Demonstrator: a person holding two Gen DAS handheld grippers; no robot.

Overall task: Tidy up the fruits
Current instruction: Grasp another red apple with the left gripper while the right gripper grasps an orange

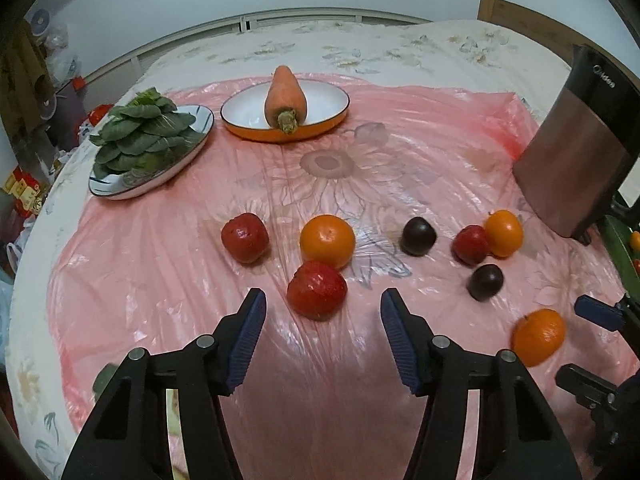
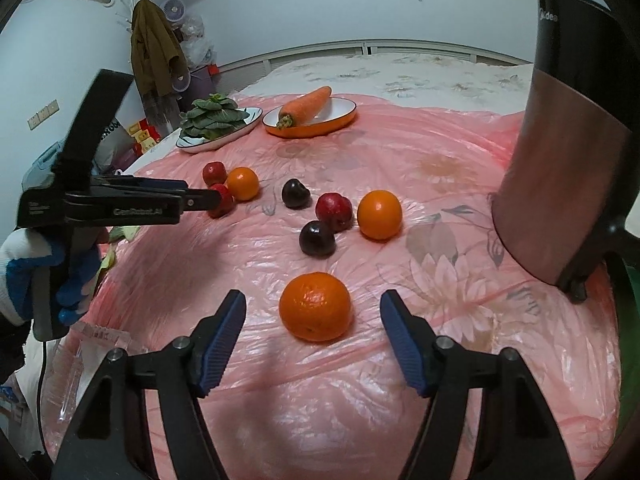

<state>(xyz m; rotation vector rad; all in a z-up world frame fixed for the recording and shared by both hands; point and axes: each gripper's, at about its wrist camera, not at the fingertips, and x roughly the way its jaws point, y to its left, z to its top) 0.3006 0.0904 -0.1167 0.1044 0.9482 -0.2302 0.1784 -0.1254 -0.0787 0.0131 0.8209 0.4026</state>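
Nearest, the left gripper (image 1: 323, 307) stood open just short of a glossy red fruit (image 1: 317, 289), and the right gripper (image 2: 313, 308) gaped wide around a dimpled orange (image 2: 315, 306) without touching it, both fruits near the front edge of the pink plastic sheet (image 1: 200, 264). Across the sheet's middle lay three red fruits, three oranges and two dark plums (image 1: 418, 235). Toward the far edge, one carrot (image 1: 285, 98) lay in an orange-rimmed dish (image 1: 320, 120), stem end nearest, tip pointing away, beside one plate of greens (image 1: 140, 136).

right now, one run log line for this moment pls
left gripper: open, nearing red fruit | right gripper: open, nearing orange | held: nothing | sorted: none yet
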